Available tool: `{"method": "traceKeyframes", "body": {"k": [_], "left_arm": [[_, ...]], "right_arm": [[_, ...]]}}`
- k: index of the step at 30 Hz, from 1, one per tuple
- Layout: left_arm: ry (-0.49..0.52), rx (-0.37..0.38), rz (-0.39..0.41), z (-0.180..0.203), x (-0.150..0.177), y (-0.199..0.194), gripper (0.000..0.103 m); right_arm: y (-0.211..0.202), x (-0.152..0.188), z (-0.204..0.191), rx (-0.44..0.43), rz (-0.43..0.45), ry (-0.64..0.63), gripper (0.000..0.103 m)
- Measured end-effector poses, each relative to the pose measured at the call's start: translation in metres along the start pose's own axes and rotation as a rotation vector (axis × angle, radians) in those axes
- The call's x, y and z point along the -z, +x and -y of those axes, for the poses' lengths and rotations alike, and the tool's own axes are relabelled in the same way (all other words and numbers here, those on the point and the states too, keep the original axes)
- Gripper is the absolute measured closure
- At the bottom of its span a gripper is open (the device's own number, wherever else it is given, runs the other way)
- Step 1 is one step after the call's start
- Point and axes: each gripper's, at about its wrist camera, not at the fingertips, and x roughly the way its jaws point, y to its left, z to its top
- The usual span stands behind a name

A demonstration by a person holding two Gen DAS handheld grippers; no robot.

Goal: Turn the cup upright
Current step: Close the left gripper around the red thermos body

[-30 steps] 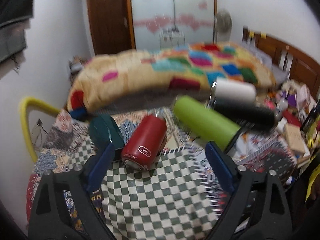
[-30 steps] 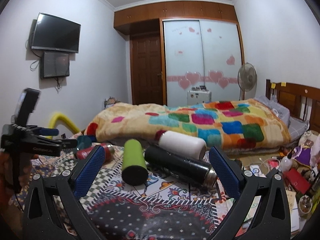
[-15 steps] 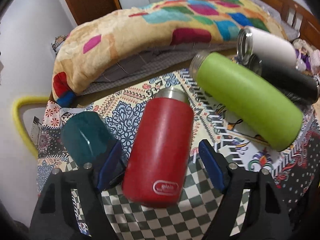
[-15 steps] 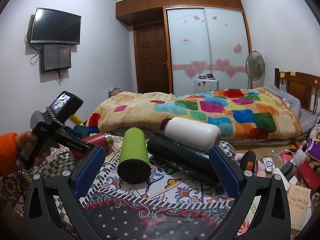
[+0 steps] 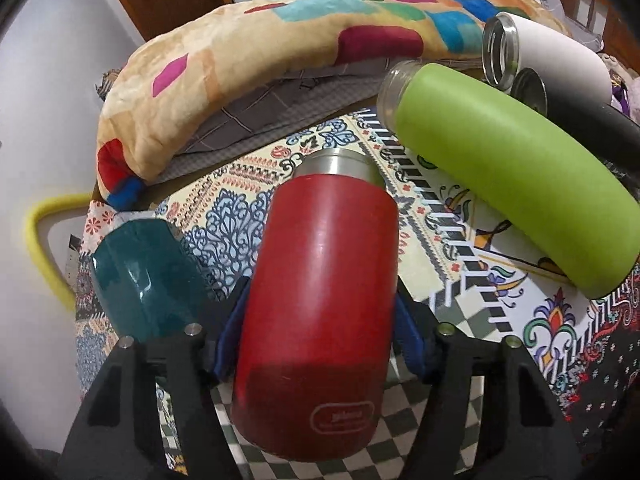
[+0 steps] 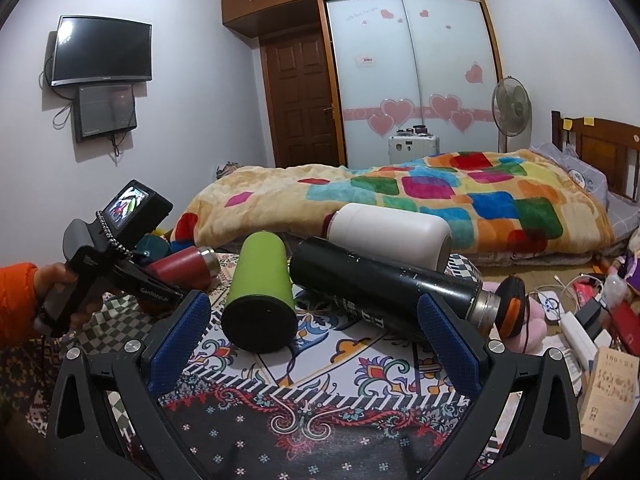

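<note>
A red cup [image 5: 320, 304] with a steel rim lies on its side on the patterned cloth, base toward the left wrist camera; it also shows in the right wrist view [image 6: 182, 266]. My left gripper [image 5: 320, 336] has its blue pads against both sides of the red cup's body, shut on it. A green cup [image 5: 512, 172], a black flask [image 6: 384, 292] and a white cup [image 6: 390, 234] also lie on their sides. My right gripper [image 6: 312, 344] is open and empty, hovering before the green cup [image 6: 260, 294] and black flask.
A teal cup [image 5: 148, 280] stands upside down just left of the red cup. A bed with a colourful blanket [image 6: 400, 200] lies behind the table. Boxes, cables and orange headphones [image 6: 510, 308] clutter the right side.
My left gripper moved forward and down over the red cup and closed its pads onto its sides. The right gripper drifted slightly closer to the cups and stays open.
</note>
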Motion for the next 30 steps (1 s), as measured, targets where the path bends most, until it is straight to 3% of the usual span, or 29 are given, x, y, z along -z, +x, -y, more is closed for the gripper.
{"method": "traceKeyframes", "body": {"k": [12, 18, 25, 30], "left_arm": [[0.045, -0.012, 0.083, 0.033, 0.035, -0.082, 0.040], [0.058, 0.034, 0.133, 0.059, 0.059, -0.116, 0.041], [0.059, 0.117, 0.132, 0.091, 0.077, -0.110, 0.041], [0.078, 0.114, 0.126, 0.110, 0.087, -0.093, 0.041]], "right_arm": [[-0.024, -0.008, 0.000, -0.002, 0.026, 0.005, 0.000], [-0.046, -0.011, 0.000, -0.008, 0.043, 0.013, 0.000], [-0.059, -0.006, -0.003, 0.003, 0.029, -0.006, 0.000], [-0.058, 0.002, -0.007, 0.012, -0.005, -0.047, 0.000]]}}
